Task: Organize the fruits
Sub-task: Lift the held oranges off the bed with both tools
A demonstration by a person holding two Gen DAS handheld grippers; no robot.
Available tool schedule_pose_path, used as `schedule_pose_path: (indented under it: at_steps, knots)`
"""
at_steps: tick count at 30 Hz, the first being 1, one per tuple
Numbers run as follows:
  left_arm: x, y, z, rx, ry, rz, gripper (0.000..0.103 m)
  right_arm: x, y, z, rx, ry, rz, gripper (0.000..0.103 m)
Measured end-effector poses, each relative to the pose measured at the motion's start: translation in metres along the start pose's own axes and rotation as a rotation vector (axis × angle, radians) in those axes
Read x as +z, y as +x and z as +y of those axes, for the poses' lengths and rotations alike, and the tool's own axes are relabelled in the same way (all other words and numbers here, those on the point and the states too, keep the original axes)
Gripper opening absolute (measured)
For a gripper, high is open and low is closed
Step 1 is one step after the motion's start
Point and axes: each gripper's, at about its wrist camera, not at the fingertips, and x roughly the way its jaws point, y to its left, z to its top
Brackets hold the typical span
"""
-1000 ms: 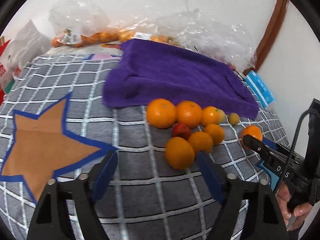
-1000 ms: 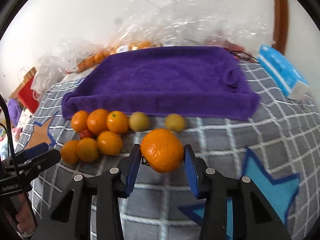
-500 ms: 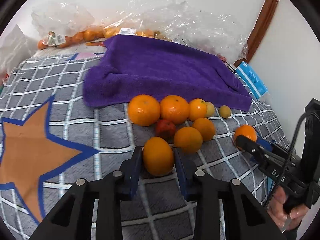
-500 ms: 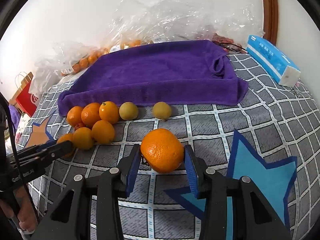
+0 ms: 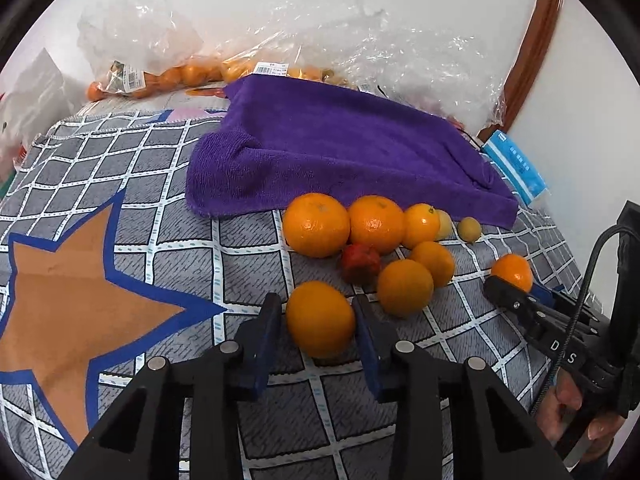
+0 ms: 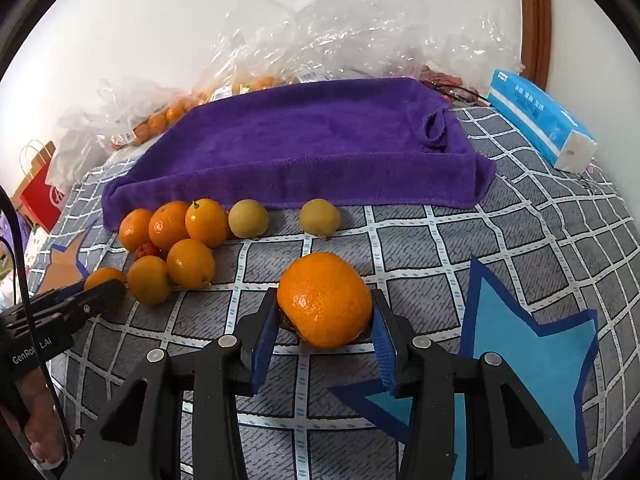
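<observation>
In the left wrist view my left gripper [image 5: 318, 320] has its blue pads against both sides of a smooth orange [image 5: 320, 318] on the checked cloth, and its jaws are opening slightly. Behind it lies a cluster of several oranges [image 5: 376, 228] around a small red fruit [image 5: 360, 262]. Two yellowish fruits [image 6: 248, 218] sit along the edge of the purple towel [image 6: 304, 140]. My right gripper [image 6: 325, 308] is shut on a larger, bumpy orange [image 6: 325, 300] held just above the cloth, right of the cluster.
Clear plastic bags holding more oranges [image 5: 160, 76] line the wall behind the towel. A blue tissue pack [image 6: 540, 120] lies at the far right and a red paper bag [image 6: 40, 196] at the far left. A brown wooden frame [image 5: 532, 32] runs up the right wall.
My left gripper moved forward around the nearest orange and its wide-open jaws closed on it. The right gripper kept its hold on the bumpy orange and stayed about where it was.
</observation>
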Motion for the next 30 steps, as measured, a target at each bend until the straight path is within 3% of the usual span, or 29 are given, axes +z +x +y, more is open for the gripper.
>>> schedule_pose_path:
  at_steps: [14, 21, 30]
  knots:
    - [-0.001, 0.002, -0.003, 0.020, -0.002, -0.016, 0.031, 0.001, 0.001, 0.006, -0.030, -0.035, 0.001, 0.043]
    - [0.000, 0.001, 0.001, -0.014, -0.003, -0.014, 0.031, 0.002, 0.000, 0.011, -0.051, -0.060, -0.002, 0.043]
    - [-0.001, 0.000, 0.006, -0.048, -0.028, -0.019, 0.031, 0.000, -0.002, 0.010, 0.001, -0.067, -0.012, 0.042]
